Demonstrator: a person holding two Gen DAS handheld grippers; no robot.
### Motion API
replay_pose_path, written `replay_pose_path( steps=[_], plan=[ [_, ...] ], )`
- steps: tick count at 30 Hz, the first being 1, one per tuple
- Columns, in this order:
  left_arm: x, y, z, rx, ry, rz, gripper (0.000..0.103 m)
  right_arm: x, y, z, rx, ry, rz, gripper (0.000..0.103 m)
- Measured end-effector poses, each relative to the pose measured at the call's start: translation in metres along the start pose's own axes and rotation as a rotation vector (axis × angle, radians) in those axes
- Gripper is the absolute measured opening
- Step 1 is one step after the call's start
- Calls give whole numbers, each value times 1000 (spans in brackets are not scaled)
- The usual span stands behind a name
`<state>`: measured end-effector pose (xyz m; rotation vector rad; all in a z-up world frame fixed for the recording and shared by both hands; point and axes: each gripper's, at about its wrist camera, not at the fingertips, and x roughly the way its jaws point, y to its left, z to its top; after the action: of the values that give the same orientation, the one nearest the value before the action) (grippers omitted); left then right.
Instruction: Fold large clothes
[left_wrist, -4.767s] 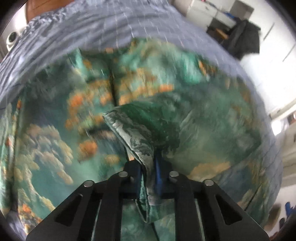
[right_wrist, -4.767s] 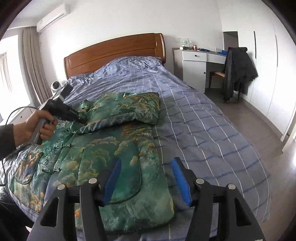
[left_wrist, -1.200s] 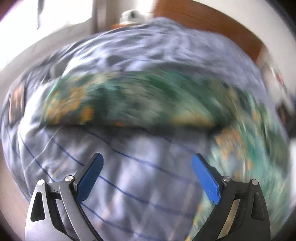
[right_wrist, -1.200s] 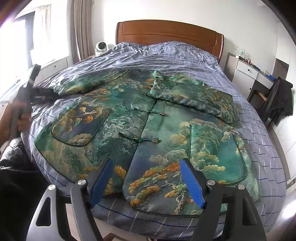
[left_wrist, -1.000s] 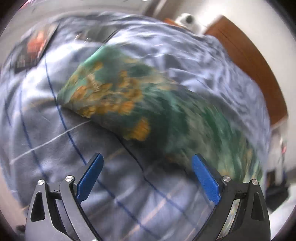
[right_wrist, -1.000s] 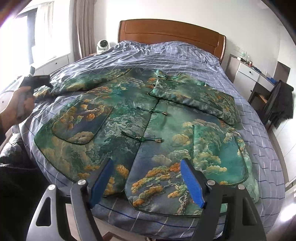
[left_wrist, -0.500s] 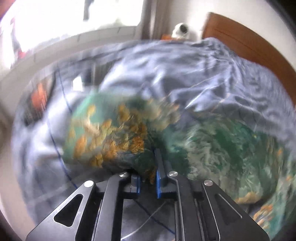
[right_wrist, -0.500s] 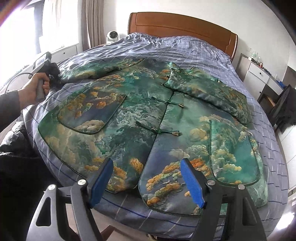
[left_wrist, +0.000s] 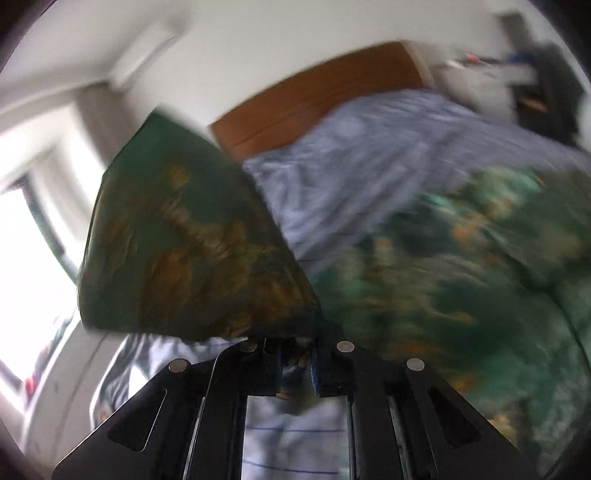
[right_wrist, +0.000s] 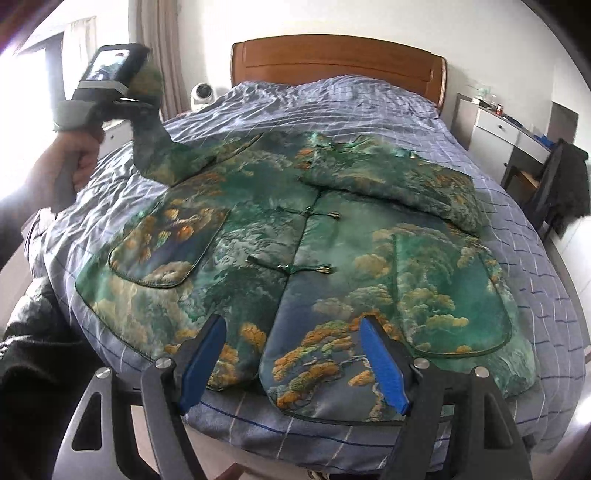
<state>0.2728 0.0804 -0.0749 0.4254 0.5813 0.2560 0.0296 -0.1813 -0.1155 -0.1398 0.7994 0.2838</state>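
the left gripper is raised, jaws clenched on the sleeve of the glossy green brocade jacket spread on the bed; the right gripper hovers over its hem, jaws released.

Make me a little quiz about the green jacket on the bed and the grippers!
1. True or false: the left gripper is shut on a sleeve of the jacket.
2. Is the right gripper open or shut?
3. Where does the other sleeve lie? A) folded across the jacket's chest B) hanging off the bed C) in the right gripper

Key: 1 true; 2 open; 3 A
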Motion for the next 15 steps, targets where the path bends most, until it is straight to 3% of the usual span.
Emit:
replay_pose_path(
  steps=[3,6,9,11,15],
  plan=[
    [3,-49,-11,106,36,-92,10,-4,-6,-1,21,-7,-5,77],
    [5,-86,-28,166,115,-158,21,-6,-10,-3,40,-9,-10,77],
    [-4,-105,-55,185,184,-203,45,-8,-13,-3,53,-14,-17,77],
    [-19,-101,-69,150,179,-223,87,-11,-16,-2,59,-23,-21,77],
    [-52,-79,-100,52,174,-261,92,-7,-24,7,77,-20,9,77]
  ],
)
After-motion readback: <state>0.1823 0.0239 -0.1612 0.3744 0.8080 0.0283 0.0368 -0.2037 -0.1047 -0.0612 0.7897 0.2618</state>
